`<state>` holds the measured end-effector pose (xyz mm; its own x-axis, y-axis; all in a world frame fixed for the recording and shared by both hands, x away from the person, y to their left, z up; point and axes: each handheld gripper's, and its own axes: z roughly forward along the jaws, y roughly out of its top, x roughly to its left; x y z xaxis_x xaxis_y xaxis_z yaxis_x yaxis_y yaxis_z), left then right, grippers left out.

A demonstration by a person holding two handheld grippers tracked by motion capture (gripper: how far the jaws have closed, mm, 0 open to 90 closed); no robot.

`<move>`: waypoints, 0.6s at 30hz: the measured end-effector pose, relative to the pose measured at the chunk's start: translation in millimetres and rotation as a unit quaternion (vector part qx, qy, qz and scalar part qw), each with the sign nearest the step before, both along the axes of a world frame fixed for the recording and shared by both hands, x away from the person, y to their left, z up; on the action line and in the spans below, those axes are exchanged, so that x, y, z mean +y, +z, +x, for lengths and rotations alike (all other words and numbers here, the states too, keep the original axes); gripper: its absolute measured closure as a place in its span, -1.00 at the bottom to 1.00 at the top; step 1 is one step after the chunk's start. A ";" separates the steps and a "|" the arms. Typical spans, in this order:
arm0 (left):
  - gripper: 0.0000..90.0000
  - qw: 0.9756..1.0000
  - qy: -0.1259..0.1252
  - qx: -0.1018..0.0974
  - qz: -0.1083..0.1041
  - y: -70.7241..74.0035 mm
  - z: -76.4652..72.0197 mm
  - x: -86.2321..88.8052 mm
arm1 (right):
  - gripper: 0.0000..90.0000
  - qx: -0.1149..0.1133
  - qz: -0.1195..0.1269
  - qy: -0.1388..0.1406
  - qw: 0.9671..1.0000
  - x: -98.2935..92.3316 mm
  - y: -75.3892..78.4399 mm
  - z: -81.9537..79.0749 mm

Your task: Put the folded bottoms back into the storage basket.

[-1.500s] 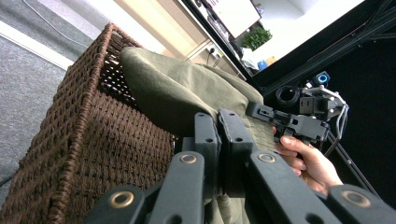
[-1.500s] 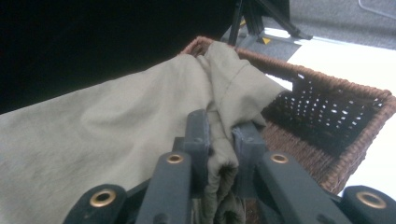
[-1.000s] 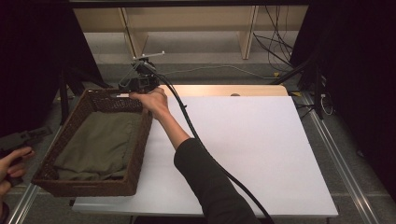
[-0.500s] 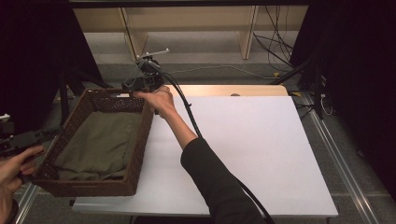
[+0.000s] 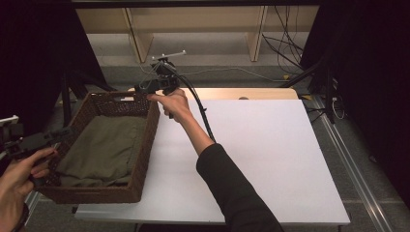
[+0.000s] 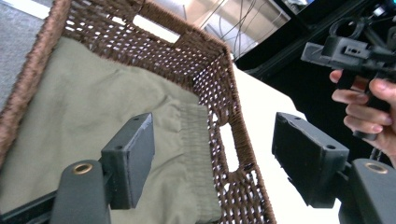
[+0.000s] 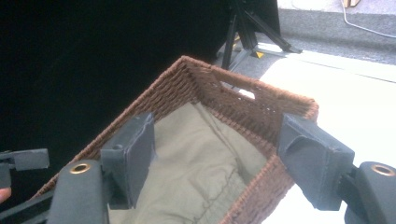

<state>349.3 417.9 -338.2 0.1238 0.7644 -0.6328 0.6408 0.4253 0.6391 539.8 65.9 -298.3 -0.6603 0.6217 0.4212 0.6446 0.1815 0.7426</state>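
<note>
A brown woven basket (image 5: 146, 140) stands on the table's left part with a folded olive cloth (image 5: 101, 145) in it. My right gripper (image 5: 141, 89) hovers over the basket's far right corner. Its jaws have just been opening and now stand open. In the right gripper view (image 7: 215, 122) a basket corner (image 7: 261, 182) shows in the gap below, untouched. My left gripper (image 5: 62, 134) is at the basket's left wall, open. In the left gripper view (image 6: 212, 125) the wicker wall (image 6: 229, 140) and cloth (image 6: 84, 112) lie beyond its pads, and the other gripper (image 6: 348, 49) shows top right.
The white table top (image 5: 261, 154) stretches right of the basket. A black cable (image 5: 200, 113) trails from the right gripper along the forearm. Wooden shelf legs (image 5: 138, 38) and floor cables (image 5: 285, 48) are behind the table. Dark curtains flank both sides.
The right gripper has lifted off the basket's far rim and drifted right, its jaws wider. The left hand has brought its gripper in from the left edge to the basket's left wall.
</note>
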 end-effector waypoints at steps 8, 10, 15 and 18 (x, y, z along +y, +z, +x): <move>-0.35 1.000 -0.005 -0.014 -0.003 1.7 2.7 -14.2 | -0.42 -0.010 0.000 -0.006 1.000 -17.2 2.7 -3.7; -0.35 1.000 -0.011 -0.015 -0.009 0.6 4.3 -18.6 | -0.43 -0.012 0.002 -0.007 1.000 -21.2 3.4 -4.2; -0.36 0.999 -0.017 -0.016 -0.022 -2.3 7.5 -26.1 | -0.46 -0.015 0.007 -0.011 1.000 -31.2 5.0 -6.2; -0.36 0.999 -0.017 -0.017 -0.024 -3.6 8.6 -29.5 | -0.49 -0.017 0.007 -0.012 1.000 -36.0 4.8 -7.0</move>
